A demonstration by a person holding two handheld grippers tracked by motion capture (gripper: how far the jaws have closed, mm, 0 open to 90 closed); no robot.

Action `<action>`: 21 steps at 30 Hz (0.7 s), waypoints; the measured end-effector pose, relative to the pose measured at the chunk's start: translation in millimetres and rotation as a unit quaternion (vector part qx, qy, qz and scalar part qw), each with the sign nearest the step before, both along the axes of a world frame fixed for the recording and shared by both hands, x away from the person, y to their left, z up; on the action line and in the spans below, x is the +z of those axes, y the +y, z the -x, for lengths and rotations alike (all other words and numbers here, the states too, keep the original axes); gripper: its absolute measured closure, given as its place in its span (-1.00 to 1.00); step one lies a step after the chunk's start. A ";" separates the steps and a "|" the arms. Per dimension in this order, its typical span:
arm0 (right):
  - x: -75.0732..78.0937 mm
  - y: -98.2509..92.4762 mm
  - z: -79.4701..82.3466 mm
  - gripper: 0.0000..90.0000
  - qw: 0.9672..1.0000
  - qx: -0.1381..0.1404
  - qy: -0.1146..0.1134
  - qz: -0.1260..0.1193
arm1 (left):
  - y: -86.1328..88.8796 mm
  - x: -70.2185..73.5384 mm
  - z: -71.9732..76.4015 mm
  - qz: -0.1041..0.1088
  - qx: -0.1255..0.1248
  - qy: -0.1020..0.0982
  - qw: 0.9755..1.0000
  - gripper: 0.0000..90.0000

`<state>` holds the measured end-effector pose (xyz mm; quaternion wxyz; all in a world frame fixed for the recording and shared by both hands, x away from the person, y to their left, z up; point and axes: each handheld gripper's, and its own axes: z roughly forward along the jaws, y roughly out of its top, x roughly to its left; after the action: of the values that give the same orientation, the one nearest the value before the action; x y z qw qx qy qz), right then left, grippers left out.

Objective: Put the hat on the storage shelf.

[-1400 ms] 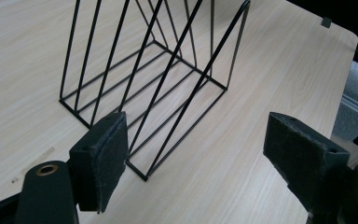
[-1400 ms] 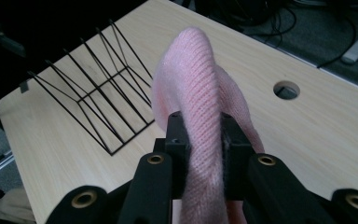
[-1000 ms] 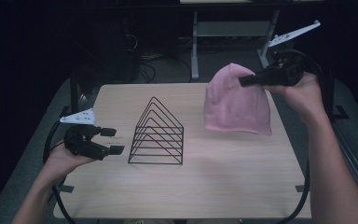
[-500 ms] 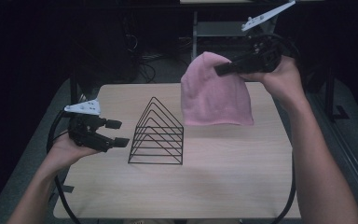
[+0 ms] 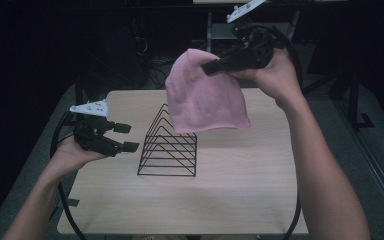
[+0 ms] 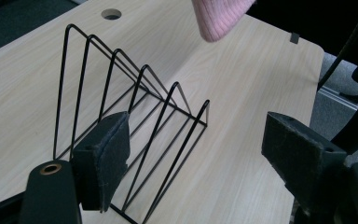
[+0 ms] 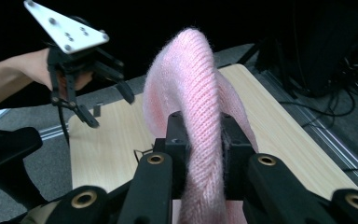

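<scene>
A pink knitted hat (image 5: 205, 97) hangs in the air above the table, pinched near its top by my right gripper (image 5: 211, 65), which is shut on it. In the right gripper view the knit (image 7: 200, 116) is squeezed between the two jaws. Below the hat stands a black wire rack (image 5: 169, 145) with triangular dividers, also seen in the left gripper view as the rack (image 6: 135, 121). My left gripper (image 5: 125, 137) hovers just left of the rack, open, with nothing between its pads (image 6: 105, 158). The hat's lower edge (image 6: 221, 18) shows at the top of that view.
The light wooden table (image 5: 240, 200) has a cable hole (image 6: 111, 14) near its far edge. Black cables trail from both grippers down the table's sides. Dark floor, table legs and wiring lie beyond the far edge.
My right gripper has carried the pink hat up and to the left, from the table's far right to above the wire rack. The left gripper has shifted slightly, still open.
</scene>
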<state>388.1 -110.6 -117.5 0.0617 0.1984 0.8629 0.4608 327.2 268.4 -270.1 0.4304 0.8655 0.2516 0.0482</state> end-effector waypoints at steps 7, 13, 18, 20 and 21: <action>4.9 28.0 -1.6 0.71 1.000 0.025 0.000 -0.004 | 0.1 1.9 -4.8 0.013 -0.002 0.005 1.000 -0.43; 5.9 50.1 -6.0 0.71 0.999 0.047 -0.007 -0.016 | 3.6 1.9 -9.3 0.030 -0.005 0.008 1.000 -0.34; 2.0 65.9 -10.9 0.71 0.998 0.060 -0.007 -0.021 | 7.0 0.4 -14.4 0.043 -0.003 0.022 0.999 -0.13; 0.6 71.6 -11.1 0.71 0.998 0.064 -0.006 -0.022 | 8.8 -1.0 -16.4 0.049 -0.003 0.029 0.998 -0.06; -0.1 74.1 -11.5 0.71 0.997 0.067 -0.006 -0.023 | 9.5 -2.0 -17.1 0.053 -0.005 0.030 0.998 -0.01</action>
<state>399.6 -36.6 -117.7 0.0310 0.1385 0.8630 0.4848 344.3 277.9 -272.1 0.4678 0.8440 0.2622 0.0063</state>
